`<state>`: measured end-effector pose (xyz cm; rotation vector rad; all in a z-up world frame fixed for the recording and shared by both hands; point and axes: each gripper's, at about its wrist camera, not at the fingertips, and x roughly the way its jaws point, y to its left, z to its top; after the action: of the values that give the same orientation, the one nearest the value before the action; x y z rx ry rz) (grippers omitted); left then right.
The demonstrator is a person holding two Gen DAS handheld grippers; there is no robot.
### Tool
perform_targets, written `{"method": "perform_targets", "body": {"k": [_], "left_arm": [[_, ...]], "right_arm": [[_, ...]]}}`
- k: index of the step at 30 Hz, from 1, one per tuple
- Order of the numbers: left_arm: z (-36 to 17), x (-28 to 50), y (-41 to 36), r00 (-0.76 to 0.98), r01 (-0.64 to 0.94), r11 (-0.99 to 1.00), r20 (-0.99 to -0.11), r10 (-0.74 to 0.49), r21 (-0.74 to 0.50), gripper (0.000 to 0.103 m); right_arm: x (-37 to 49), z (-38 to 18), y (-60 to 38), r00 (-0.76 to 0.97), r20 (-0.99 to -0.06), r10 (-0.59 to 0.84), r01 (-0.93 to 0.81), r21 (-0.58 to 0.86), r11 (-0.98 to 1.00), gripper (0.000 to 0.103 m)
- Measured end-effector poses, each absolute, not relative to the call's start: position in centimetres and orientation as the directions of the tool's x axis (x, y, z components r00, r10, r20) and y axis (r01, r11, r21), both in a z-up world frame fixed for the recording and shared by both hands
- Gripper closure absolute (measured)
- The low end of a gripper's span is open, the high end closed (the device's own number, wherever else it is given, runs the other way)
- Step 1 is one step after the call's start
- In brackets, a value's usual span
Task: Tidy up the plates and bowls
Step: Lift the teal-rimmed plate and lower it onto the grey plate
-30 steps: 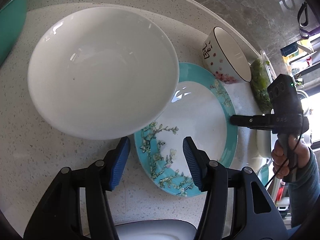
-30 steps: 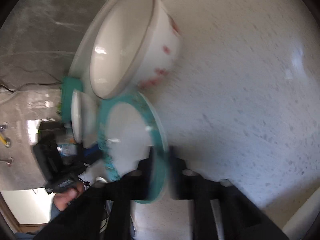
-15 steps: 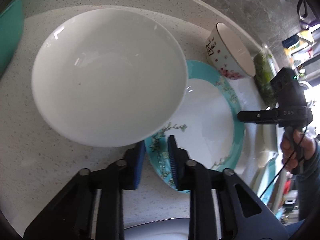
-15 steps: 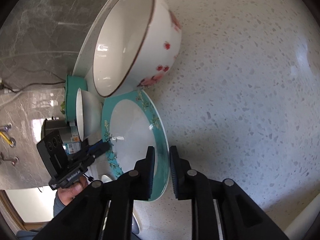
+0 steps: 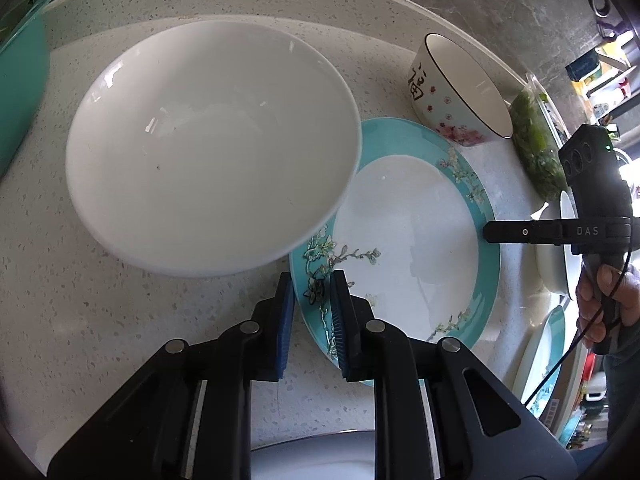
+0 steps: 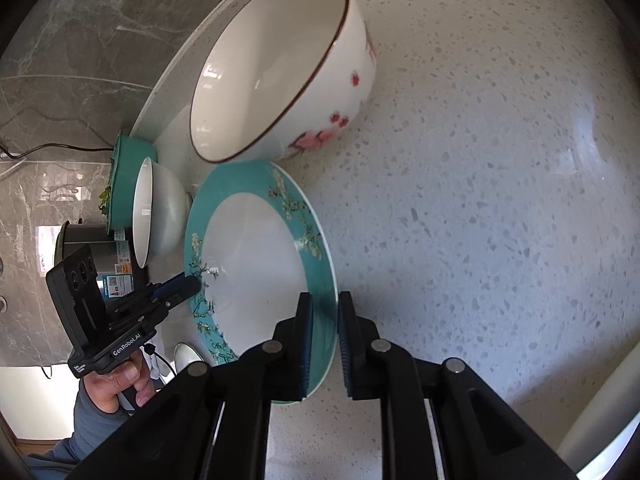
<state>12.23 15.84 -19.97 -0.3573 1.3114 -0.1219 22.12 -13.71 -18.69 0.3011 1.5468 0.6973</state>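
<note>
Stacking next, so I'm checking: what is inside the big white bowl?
The big white bowl looks empty, with only glare and a tiny dark speck. Its rim hides part of the teal plate.

I am standing in a home kitchen: under me is a pale speckled stone worktop with a rounded edge, backed by a grey marble-look wall. Crockery covers it, a big white bowl, a teal-rimmed flowered plate and a blossom-painted bowl. A tub of chopped greens sits nearby.
</note>
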Motion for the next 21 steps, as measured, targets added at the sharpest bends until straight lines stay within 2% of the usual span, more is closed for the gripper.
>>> {"method": "perform_targets", "body": {"k": [12,21], "left_arm": [[-17.5,10.5,14.7,0.279,-0.089,0.939,-0.913,-0.296,-0.332,0.087],[-13.8,4.1,15.8,0.316,-0.101,0.941,-0.907,-0.277,-0.323,0.087]], "right_arm": [[20.5,-16.4,-14.1,-0.076,-0.808,0.585,-0.222,0.585,0.780,0.087],[15.9,-14.0,-12.0,-0.095,-0.787,0.610,-0.267,0.610,0.746,0.087]]}}
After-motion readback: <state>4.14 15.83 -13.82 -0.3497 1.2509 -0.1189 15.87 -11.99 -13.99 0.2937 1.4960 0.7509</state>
